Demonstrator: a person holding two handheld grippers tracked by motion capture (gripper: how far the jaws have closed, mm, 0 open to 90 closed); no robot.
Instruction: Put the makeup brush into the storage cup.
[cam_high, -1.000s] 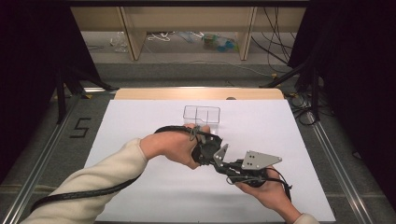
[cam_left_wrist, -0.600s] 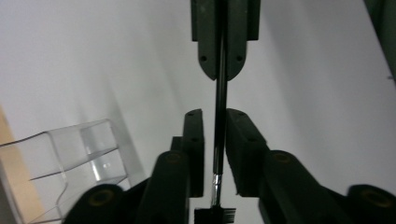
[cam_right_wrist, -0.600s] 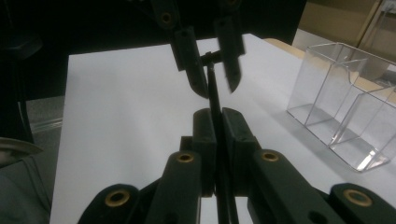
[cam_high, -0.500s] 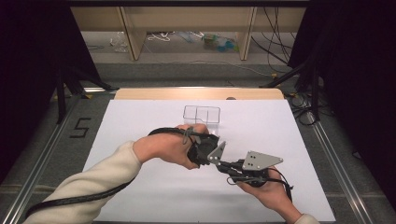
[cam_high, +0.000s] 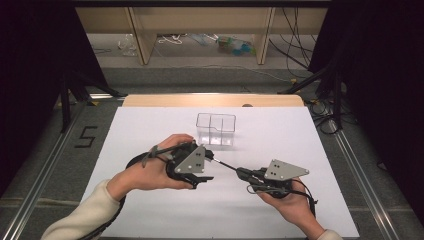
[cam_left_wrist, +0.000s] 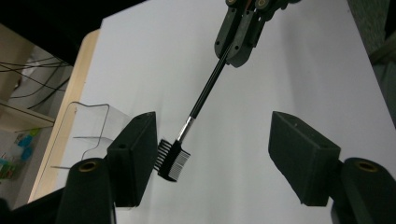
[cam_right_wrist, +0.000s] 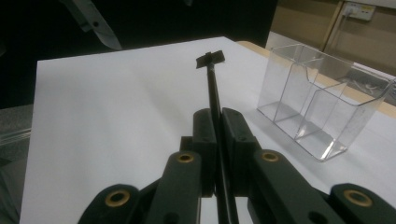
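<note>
Our right gripper (cam_right_wrist: 217, 149) clamps the brow brush (cam_left_wrist: 196, 109) by its handle. Our left gripper (cam_left_wrist: 212, 156) jaws have just been opening; the comb head lies beside one pad, unheld. Risk: snagging it near the clear organizer (cam_high: 216, 129).
</note>
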